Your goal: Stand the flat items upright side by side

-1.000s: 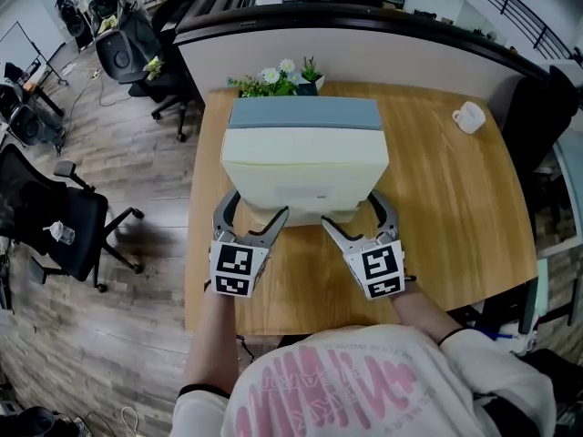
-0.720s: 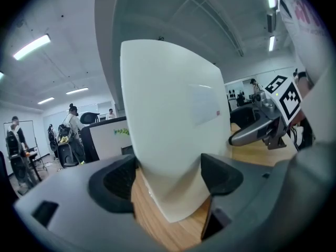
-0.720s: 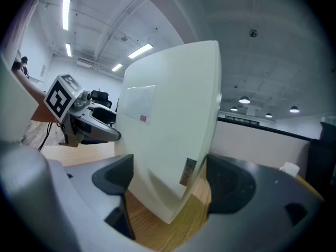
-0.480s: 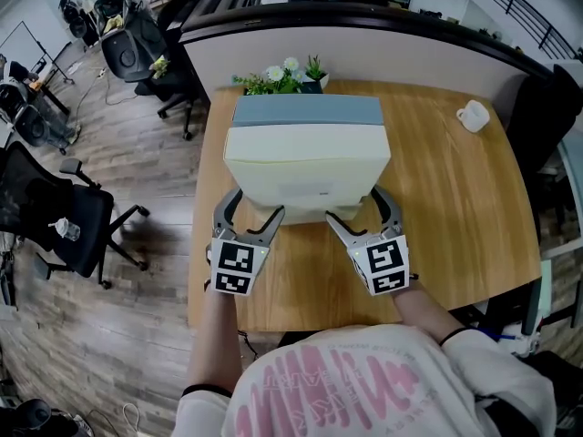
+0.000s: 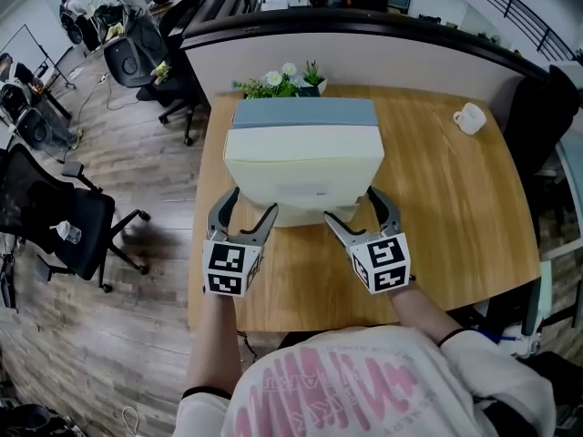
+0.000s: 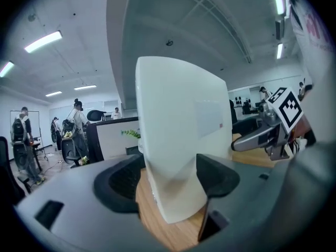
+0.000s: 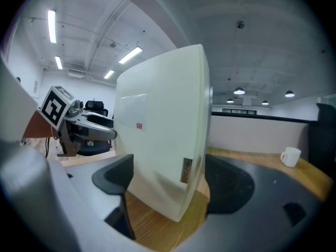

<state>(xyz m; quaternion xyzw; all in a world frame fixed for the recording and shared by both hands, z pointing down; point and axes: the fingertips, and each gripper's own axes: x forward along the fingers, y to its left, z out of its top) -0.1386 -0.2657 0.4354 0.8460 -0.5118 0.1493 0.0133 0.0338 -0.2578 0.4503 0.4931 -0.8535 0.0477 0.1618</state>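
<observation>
A large cream flat item (image 5: 305, 171) stands upright on the wooden table (image 5: 455, 235), with a grey-blue flat item (image 5: 305, 112) upright right behind it. My left gripper (image 5: 246, 215) straddles the cream item's near left bottom corner. Its jaws are closing, and in the left gripper view the cream item (image 6: 178, 140) sits between the pads, which are close to its faces. My right gripper (image 5: 360, 209) is at the near right bottom corner. In the right gripper view both pads rest against the cream item (image 7: 163, 140).
A white mug (image 5: 469, 117) sits at the table's far right. A small plant with white flowers (image 5: 282, 80) stands behind the items against the curved partition (image 5: 383, 48). Office chairs (image 5: 55, 217) stand on the floor to the left.
My left gripper's jaws have narrowed around the cream item's left corner, and that gripper has drawn slightly toward me. The right gripper and both items have stayed put.
</observation>
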